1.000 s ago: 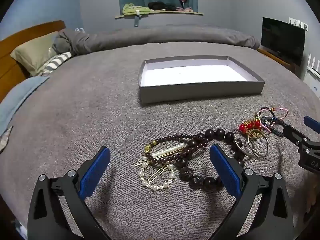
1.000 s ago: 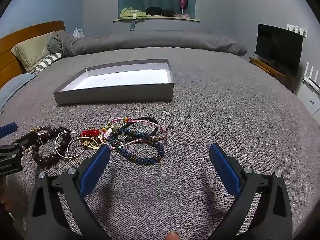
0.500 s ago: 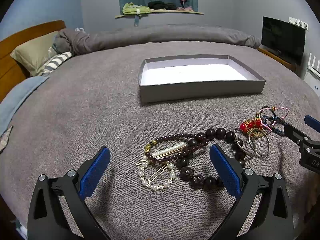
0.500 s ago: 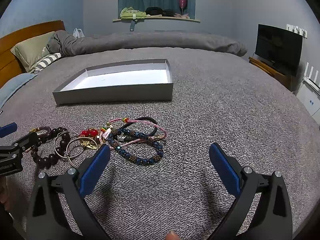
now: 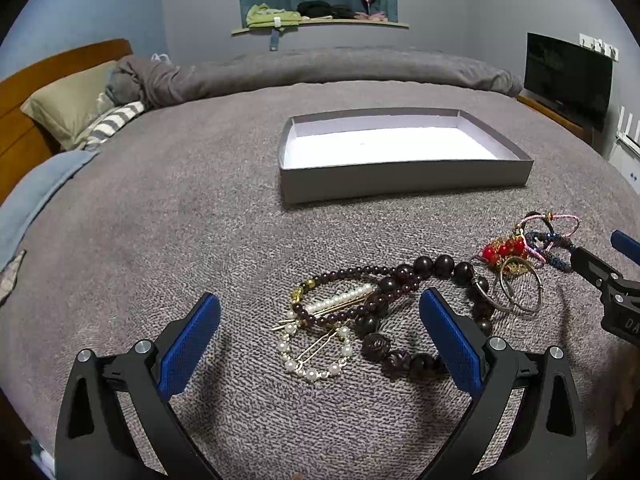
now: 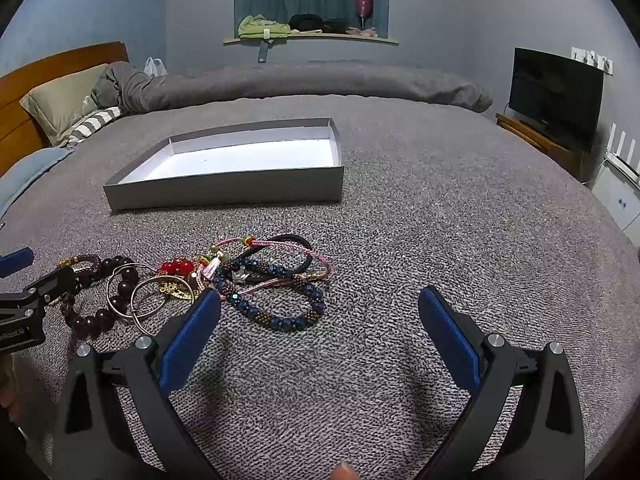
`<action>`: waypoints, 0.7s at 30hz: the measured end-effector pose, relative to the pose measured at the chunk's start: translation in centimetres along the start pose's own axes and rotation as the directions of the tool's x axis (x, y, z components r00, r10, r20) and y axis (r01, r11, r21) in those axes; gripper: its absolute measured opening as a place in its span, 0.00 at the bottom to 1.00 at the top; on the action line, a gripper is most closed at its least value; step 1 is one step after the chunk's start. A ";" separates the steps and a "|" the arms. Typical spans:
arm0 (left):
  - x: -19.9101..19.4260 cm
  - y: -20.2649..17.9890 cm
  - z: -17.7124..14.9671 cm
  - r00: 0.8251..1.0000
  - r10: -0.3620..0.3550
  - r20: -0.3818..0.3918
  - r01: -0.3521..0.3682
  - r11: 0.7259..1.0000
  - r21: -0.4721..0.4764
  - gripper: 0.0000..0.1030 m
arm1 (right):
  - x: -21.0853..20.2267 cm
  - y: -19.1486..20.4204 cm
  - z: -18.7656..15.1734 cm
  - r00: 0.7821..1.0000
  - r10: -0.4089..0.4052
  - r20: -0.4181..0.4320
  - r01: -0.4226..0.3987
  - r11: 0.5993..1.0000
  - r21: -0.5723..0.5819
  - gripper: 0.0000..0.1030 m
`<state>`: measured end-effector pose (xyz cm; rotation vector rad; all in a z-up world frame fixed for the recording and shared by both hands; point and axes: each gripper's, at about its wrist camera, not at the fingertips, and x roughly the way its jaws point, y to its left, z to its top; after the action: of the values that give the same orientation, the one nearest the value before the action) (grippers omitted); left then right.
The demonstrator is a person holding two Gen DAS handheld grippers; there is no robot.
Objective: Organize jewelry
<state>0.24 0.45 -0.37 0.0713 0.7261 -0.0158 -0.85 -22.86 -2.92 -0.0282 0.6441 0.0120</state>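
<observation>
**Jewelry heaped on the bed, both tongs spread wide**

The jewelry lies in a loose pile on the grey bed cover, at 6 o'clock from the shallow grey box, well apart from it. In the left wrist view, the pearl hair clip sits nearest, with a second pearl pin touching the small garnet-coloured bead bracelet around it. The large dark wooden bead bracelet overlaps these toward 3 o'clock. Beside it lie two thin metal hoops, then a red bead charm.

In the right wrist view, the blue bead bracelet lies tangled with a pink cord bracelet and a black cord.

The left tongs hang released above the pearl pieces, gripping nothing. The right tongs are likewise released, their left pad just over the blue beads' edge.

At 12 o'clock, a rolled grey duvet; at 2 o'clock, a television.
</observation>
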 end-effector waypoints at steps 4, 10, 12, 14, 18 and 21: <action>0.0 0.0 0.0 1.000 0.002 -0.003 -0.002 1.000 0.002 0.98 | 0.0 0.0 -0.1 1.000 -0.002 -0.002 0.002 1.000 -0.001 0.95; 0.0 0.0 0.0 1.000 0.002 -0.002 -0.002 1.000 0.001 0.98 | -0.1 0.1 0.0 1.000 -0.004 -0.001 0.004 1.000 -0.002 0.95; 0.0 0.0 0.0 1.000 0.000 -0.002 0.000 1.000 0.001 0.98 | -0.1 0.1 -0.1 1.000 -0.003 0.000 0.003 1.000 -0.002 0.95; 0.1 0.0 0.0 1.000 0.001 -0.004 -0.001 1.000 0.002 0.98 | 0.0 0.1 -0.1 1.000 -0.004 -0.001 0.004 1.000 -0.001 0.95; 0.2 0.1 -0.1 1.000 0.000 -0.009 0.000 1.000 -0.001 0.98 | 0.0 0.1 -0.1 1.000 -0.006 -0.002 0.006 1.000 -0.001 0.95; 0.3 0.0 -0.2 1.000 -0.001 -0.011 0.001 1.000 0.000 0.98 | -0.1 0.0 -0.1 1.000 -0.006 -0.002 0.006 1.000 0.000 0.95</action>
<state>0.36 0.43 -0.69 0.0714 0.7372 -0.0164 -0.96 -22.82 -2.96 -0.0305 0.6458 0.0065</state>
